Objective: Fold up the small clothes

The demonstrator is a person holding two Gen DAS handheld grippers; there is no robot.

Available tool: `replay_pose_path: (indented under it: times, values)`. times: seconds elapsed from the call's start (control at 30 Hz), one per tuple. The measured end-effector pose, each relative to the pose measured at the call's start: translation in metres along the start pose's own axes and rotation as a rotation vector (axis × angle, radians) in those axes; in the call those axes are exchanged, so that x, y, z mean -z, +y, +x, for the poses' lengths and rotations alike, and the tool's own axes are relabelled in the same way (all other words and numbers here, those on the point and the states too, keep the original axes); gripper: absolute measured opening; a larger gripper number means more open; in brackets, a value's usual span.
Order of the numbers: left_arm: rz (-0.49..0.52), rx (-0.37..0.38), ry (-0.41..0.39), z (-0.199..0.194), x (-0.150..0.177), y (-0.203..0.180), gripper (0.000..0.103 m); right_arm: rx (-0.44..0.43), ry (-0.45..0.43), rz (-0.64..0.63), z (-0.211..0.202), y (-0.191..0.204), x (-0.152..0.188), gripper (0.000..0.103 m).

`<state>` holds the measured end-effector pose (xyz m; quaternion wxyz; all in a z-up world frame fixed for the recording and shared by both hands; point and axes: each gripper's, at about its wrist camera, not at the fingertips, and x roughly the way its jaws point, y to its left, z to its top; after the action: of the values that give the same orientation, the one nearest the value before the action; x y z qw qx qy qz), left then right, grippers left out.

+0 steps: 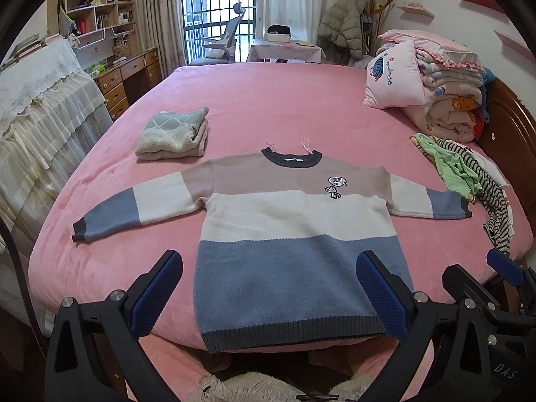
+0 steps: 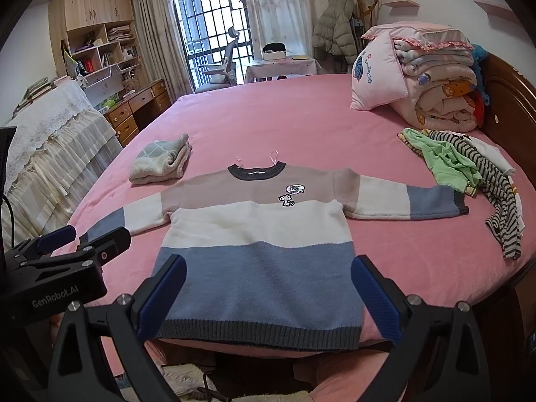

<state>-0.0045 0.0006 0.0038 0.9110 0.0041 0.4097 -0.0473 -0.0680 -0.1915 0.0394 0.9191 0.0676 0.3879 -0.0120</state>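
A child's striped sweater in tan, white and blue lies flat, face up, sleeves spread, on the pink bed; it also shows in the right wrist view. My left gripper is open and empty, held above the sweater's hem near the bed's front edge. My right gripper is open and empty, also above the hem. The right gripper appears at the right edge of the left wrist view; the left gripper appears at the left of the right wrist view.
A folded grey-green garment lies at the sweater's upper left. A heap of green and striped clothes lies at the right. Pillow and folded quilts sit by the wooden headboard. A lace-covered piece of furniture stands left of the bed.
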Motion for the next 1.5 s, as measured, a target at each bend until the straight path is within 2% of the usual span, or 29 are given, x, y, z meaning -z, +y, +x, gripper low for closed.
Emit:
replay_pose_path:
  times: [0.27,0.47,0.67,0.87,1.0,1.1,1.17,1.33,1.5]
  values:
    - [-0.008,-0.016,0.013,-0.008,0.002,0.001,0.103,-0.005,-0.031,0.006,-0.012,-0.001,-0.001,0.099]
    - [0.001,-0.025,-0.007,-0.017,0.002,-0.001,0.103,0.006,-0.038,0.002,-0.014,-0.003,-0.003,0.099]
    - [-0.028,-0.042,-0.088,-0.025,-0.021,0.001,0.103,0.02,-0.071,0.001,-0.02,-0.012,-0.014,0.099]
    - [-0.011,0.032,-0.211,-0.025,-0.056,-0.018,0.103,0.105,-0.129,-0.011,-0.02,-0.041,-0.046,0.099]
    - [0.02,0.058,-0.234,-0.016,-0.08,-0.047,0.103,0.189,-0.161,-0.005,-0.016,-0.07,-0.065,0.099]
    - [0.03,0.156,-0.184,0.003,-0.101,-0.073,0.103,0.221,-0.153,0.023,-0.01,-0.106,-0.081,0.099]
    - [0.052,0.177,-0.158,0.02,-0.112,-0.097,0.103,0.25,-0.151,0.038,-0.006,-0.132,-0.09,0.098]
    - [0.139,0.151,-0.174,0.069,-0.122,-0.157,0.103,0.344,-0.126,0.069,0.014,-0.203,-0.104,0.093]
    - [0.261,0.135,-0.09,0.152,-0.12,-0.231,0.103,0.38,-0.077,0.141,0.052,-0.272,-0.1,0.092]
